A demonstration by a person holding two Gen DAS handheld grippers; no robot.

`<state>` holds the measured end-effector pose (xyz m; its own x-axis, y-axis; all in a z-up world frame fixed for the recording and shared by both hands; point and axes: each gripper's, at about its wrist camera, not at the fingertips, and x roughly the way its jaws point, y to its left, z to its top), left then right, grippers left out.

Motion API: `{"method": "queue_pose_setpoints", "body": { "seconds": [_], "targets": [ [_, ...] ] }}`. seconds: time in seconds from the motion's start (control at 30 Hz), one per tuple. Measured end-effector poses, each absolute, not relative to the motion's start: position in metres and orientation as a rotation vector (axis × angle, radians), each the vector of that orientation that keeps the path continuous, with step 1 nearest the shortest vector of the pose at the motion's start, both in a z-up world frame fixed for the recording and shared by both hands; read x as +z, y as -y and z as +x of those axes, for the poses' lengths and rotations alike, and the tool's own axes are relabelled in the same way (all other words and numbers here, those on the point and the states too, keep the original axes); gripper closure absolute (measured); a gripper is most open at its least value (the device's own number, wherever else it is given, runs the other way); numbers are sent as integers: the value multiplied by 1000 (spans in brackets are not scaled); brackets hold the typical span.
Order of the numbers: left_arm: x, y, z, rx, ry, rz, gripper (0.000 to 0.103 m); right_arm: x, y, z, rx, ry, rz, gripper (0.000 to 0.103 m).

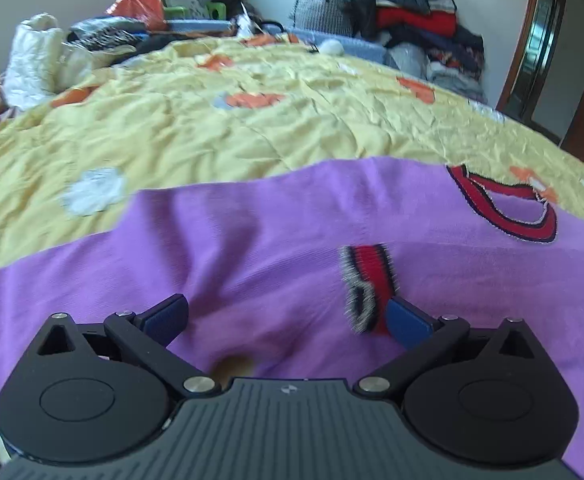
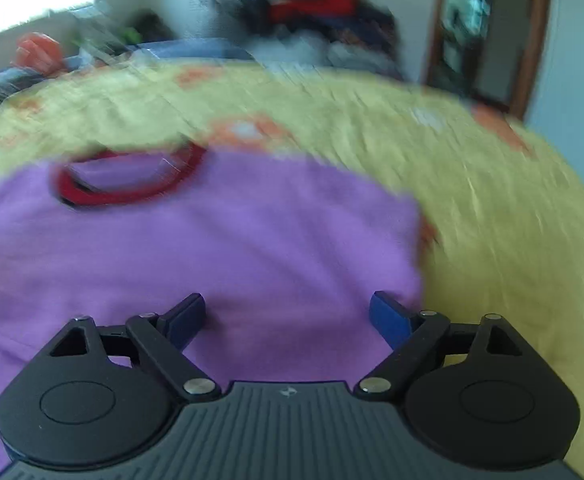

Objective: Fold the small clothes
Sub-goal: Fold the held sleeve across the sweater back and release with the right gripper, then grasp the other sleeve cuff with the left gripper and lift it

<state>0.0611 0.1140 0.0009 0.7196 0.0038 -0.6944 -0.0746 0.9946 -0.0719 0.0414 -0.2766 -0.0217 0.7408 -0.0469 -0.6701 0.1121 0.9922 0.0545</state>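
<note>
My left tongs (image 1: pixel 287 316) and right tongs (image 2: pixel 287 314) both stand wide apart, clamped on nothing. Just under and ahead of them the purple top (image 1: pixel 275 248) lies spread on the bed's yellow quilt (image 1: pixel 219 132), a red-trimmed cuff (image 1: pixel 368 284) laid across its middle, the red collar (image 2: pixel 127 184) farther off. I judge one sleeve folded in; the body folds remain.

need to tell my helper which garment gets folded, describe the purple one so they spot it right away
Start at the yellow quilt with orange patches that covers the bed. The purple top lies spread on its near part, right in front of both sets of open jaws. Its red neckline trim with dark edging marks it out from the dark clothes pile against the far wall.
</note>
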Motion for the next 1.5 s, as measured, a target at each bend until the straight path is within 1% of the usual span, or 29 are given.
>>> {"method": "queue_pose_setpoints", "body": {
  "seconds": [0.03,0.1,0.17,0.2,0.27,0.3,0.4,0.5,0.57,0.7,0.8,0.87,0.93,0.97,1.0,1.03,1.07,1.1,1.13,1.17,1.23,1.37,1.5],
  "targets": [
    [3,-122,54,52,-756,-107,0,-21,284,41,-79,-725,129,4],
    [7,-142,39,69,-737,-149,0,-16,282,42,-87,-748,106,3],
    [8,-167,25,92,-730,-204,0,-10,278,32,-82,-691,106,3],
    [8,-181,17,103,-723,-236,0,-9,277,29,-53,-672,114,0],
    [9,-214,-2,135,-687,-327,0,-18,276,32,-74,-734,112,0],
    [8,-233,-15,147,-660,-389,0,-20,274,30,-91,-734,107,0],
    [0,-297,-58,194,-538,-635,0,-16,273,10,-46,-651,179,0],
    [-23,-361,-102,252,-392,-916,0,-19,273,2,8,-638,232,0],
    [-35,-394,-122,287,-343,-1048,0,-18,272,1,17,-627,232,0],
    [-38,-428,-139,355,-308,-1075,0,-18,275,1,34,-623,262,0],
    [-39,-443,-136,389,-339,-1096,0,-18,275,0,36,-620,274,0],
    [-38,-449,-135,376,-309,-1118,0,-17,274,0,35,-622,267,0],
    [-35,-454,-125,375,-328,-1099,0,-17,273,-1,41,-618,264,0],
    [-36,-457,-123,368,-326,-1107,2,-17,273,0,43,-619,262,0],
    [-38,-459,-120,368,-322,-1117,7,-17,272,-1,45,-619,260,0],
    [-40,-459,-118,380,-325,-1118,14,-17,272,0,49,-619,259,0],
    [-42,-462,-114,386,-329,-1126,45,-17,271,0,54,-617,258,0],
    [-45,-464,-114,392,-350,-1143,92,-16,271,-1,58,-616,256,0],
    [-48,-467,-114,405,-374,-1163,99,-16,270,-1,62,-611,252,0],
    [-49,-467,-116,422,-368,-1178,97,-15,269,-2,64,-606,246,0],
    [-42,-464,-122,404,-321,-1158,98,-14,267,-1,72,-618,229,1],
    [-3,-447,-126,348,-274,-1088,98,-13,265,-1,77,-621,216,1],
    [46,-425,-97,226,-282,-1029,98,-13,264,-1,71,-627,213,0]
  ]
}}
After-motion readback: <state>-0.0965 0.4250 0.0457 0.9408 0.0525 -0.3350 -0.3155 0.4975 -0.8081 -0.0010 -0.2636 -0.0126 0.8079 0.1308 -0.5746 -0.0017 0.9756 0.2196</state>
